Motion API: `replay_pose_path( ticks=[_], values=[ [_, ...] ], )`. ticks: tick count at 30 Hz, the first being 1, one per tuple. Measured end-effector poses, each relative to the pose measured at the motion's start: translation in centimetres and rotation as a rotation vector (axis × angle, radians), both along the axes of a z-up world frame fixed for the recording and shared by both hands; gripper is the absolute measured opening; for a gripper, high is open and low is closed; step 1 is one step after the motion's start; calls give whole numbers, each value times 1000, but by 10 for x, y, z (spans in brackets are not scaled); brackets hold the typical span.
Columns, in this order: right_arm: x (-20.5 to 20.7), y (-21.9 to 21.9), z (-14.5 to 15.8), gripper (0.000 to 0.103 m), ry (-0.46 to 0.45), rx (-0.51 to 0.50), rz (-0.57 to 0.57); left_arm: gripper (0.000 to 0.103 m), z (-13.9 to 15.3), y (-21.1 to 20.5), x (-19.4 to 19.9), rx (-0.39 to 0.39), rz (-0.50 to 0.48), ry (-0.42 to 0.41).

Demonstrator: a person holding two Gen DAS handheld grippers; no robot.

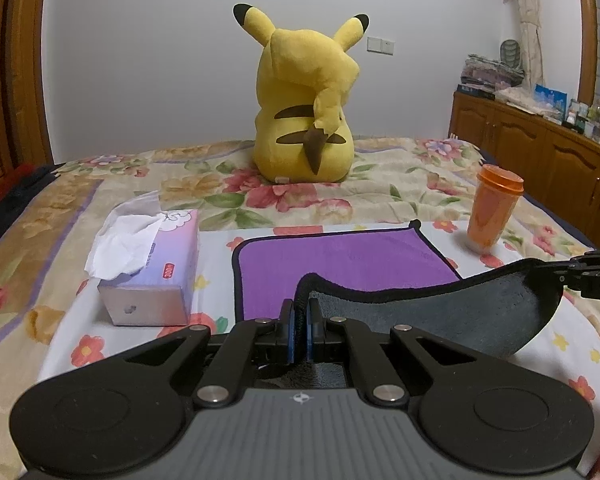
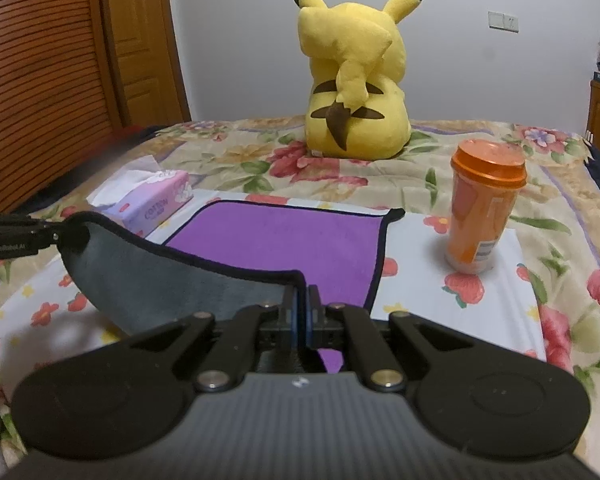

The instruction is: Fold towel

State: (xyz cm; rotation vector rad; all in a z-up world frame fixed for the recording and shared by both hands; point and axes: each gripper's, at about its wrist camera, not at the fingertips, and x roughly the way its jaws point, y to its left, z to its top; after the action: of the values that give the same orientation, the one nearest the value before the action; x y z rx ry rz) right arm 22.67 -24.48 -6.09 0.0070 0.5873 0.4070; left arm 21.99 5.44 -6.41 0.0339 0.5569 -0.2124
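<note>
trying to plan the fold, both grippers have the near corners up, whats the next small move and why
Probably carry both corners forward, toward the far edge. The left gripper and right gripper are each shut on a near corner of the towel, lifted with its grey underside showing, while the far half lies flat.

A yellow plush toy (image 1: 304,108), tissue box (image 1: 156,268) and orange cup (image 1: 494,208) sit on the floral bedspread (image 1: 400,184).

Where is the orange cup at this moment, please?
The orange cup stands upright on the bed's floral sheet, right of the purple towel in both wrist views and apart from it, with the yellow plush toy farther back.
</note>
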Motion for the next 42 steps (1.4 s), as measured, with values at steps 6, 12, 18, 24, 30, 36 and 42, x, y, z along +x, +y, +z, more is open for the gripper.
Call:
replay_pose_path(
  ticks=[6,12,18,24,30,36,42],
  values=[
    [1,2,5,5,-21,7,15,8,3,-2,5,-5,-4,-13],
    [7,1,7,5,-39,11,20,8,8,-4,9,-5,-8,-32],
    [13,1,9,5,-62,5,21,8,12,-4,16,-6,0,-45],
    [21,2,13,5,-85,-11,25,8,16,-7,28,4,-3,-53],
    [36,3,17,4,-107,-32,19,8,21,-10,40,0,-7,-67],
    [48,3,27,4,-134,-31,18,8,25,-10,52,-6,-2,-81],
    [62,5,35,4,-168,-45,16,8,33,-6,68,-24,13,-104]
  ],
)
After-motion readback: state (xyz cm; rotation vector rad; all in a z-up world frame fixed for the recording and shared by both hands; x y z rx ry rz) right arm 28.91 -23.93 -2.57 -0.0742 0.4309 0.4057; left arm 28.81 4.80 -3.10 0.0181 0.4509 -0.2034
